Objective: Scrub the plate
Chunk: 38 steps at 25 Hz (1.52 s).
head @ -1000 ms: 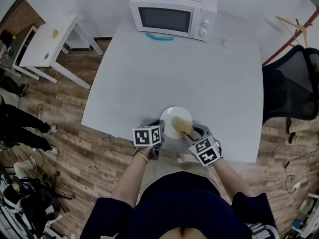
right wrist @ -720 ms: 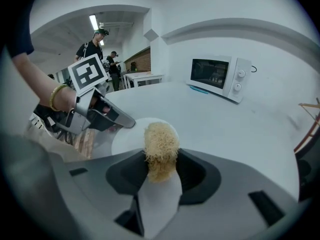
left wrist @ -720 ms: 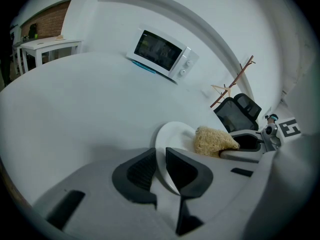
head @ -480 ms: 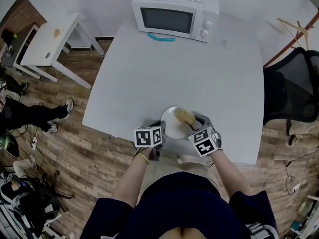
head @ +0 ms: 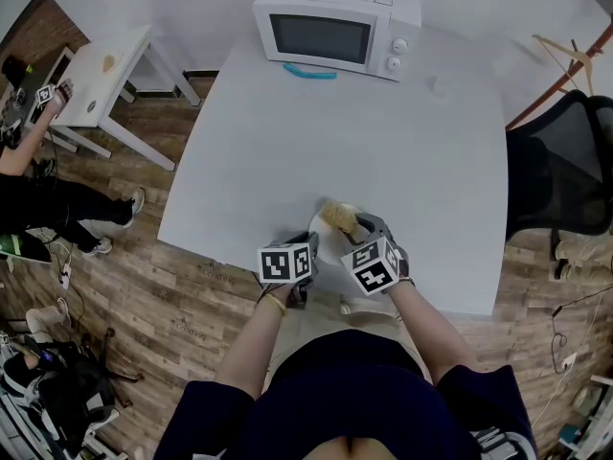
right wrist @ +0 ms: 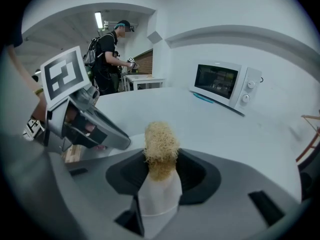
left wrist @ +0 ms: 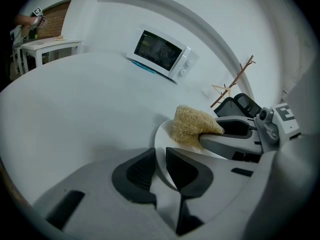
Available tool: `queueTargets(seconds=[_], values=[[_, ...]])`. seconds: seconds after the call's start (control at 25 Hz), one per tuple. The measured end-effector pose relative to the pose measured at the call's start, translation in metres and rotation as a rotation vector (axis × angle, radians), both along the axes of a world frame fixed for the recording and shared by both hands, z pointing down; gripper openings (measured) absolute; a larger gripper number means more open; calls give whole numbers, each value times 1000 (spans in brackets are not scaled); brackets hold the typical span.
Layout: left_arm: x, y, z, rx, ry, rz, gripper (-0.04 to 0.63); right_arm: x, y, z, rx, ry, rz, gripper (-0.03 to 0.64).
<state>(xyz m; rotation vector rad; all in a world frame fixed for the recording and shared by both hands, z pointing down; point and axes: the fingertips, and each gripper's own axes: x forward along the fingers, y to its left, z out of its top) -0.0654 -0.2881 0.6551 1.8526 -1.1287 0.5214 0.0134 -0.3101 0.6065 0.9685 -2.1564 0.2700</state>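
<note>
**Plate held fast at table's edge as scrubber meets its far rim**

At far left, a small side table [head: 94, 73] stands on the wood floor, with a bystander [head: 43, 204] close by. The white table [head: 364, 132] fills the middle of the head view. A microwave [head: 335, 22] sits at its far edge, and a blue item [head: 309, 72] lies just in front of the microwave.

At the table's near edge, directly before the person, the left gripper [left wrist: 160, 170] is clenched on the near rim of the plate [left wrist: 164, 140], the thin white edge pinched between its dark pads. The plate lies flat on the table between the two grippers.

On the plate's far side, a straw-coloured scrubber [head: 340, 217] rests against the surface. The right gripper [right wrist: 161, 171] grasps it from the right, jaws closed on its lower end so the fibrous tuft sticks out ahead of them.

To the right of the table stands a black chair [head: 565, 161], with a wooden rack [head: 565, 57] behind it.
</note>
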Motion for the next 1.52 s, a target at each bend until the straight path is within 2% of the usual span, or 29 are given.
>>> queueTargets(seconds=[0.28,0.6,0.96,1.16,1.28,1.32,1.52], values=[[-1,0,-1,4,-7,-2,74,-14,28,8,-35,-32,-30,166],[-2,-2,0,23,-26,5,74,1,56,13,-66,-47,-18,163],[0,-2,0,51,-59,27,74,3,64,10,-41,-37,6,163],[2,-3,-1,59,-39,32,75,12,73,-8,3,-87,65,163],[7,0,-8,83,0,56,191,20,86,-16,12,-111,84,163],[6,1,-11,99,-2,52,207,24,90,-19,15,-124,94,163],[-3,14,-32,180,-20,-23,207,38,107,-37,8,-231,163,163]])
